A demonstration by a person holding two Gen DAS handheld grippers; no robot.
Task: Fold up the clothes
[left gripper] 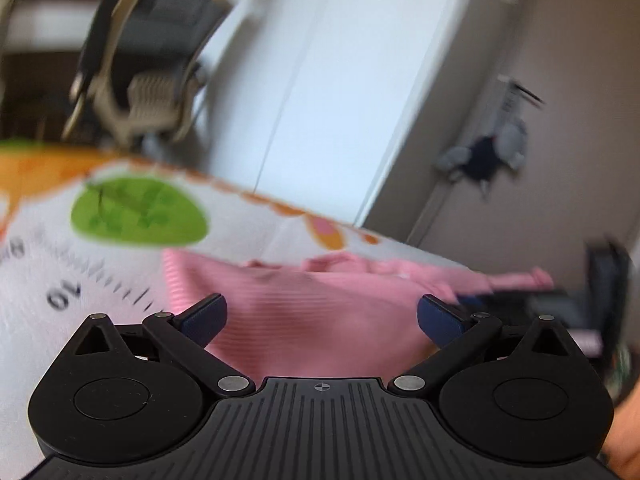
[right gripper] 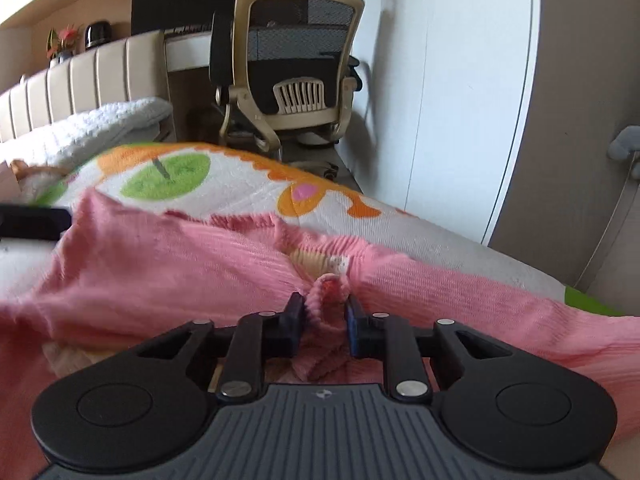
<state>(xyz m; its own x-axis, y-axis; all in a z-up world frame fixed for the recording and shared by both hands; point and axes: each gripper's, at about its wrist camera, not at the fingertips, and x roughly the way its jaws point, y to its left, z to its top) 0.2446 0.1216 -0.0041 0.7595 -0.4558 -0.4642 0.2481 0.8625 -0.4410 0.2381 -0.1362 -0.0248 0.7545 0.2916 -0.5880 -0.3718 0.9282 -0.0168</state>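
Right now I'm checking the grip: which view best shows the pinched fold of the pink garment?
The right wrist view: the right gripper is shut on a bunched fold of the pink garment. The left wrist view shows only blurred cloth beyond the open left gripper.

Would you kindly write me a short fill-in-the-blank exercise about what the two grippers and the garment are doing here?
1. The right gripper is shut on a bunched fold of the ____ garment.
2. The left gripper has its jaws ____, holding nothing.
3. The garment lies on a printed blanket showing a ____ apple.
4. Behind the bed stands an office ____.

Missing words: pink; open; green; chair
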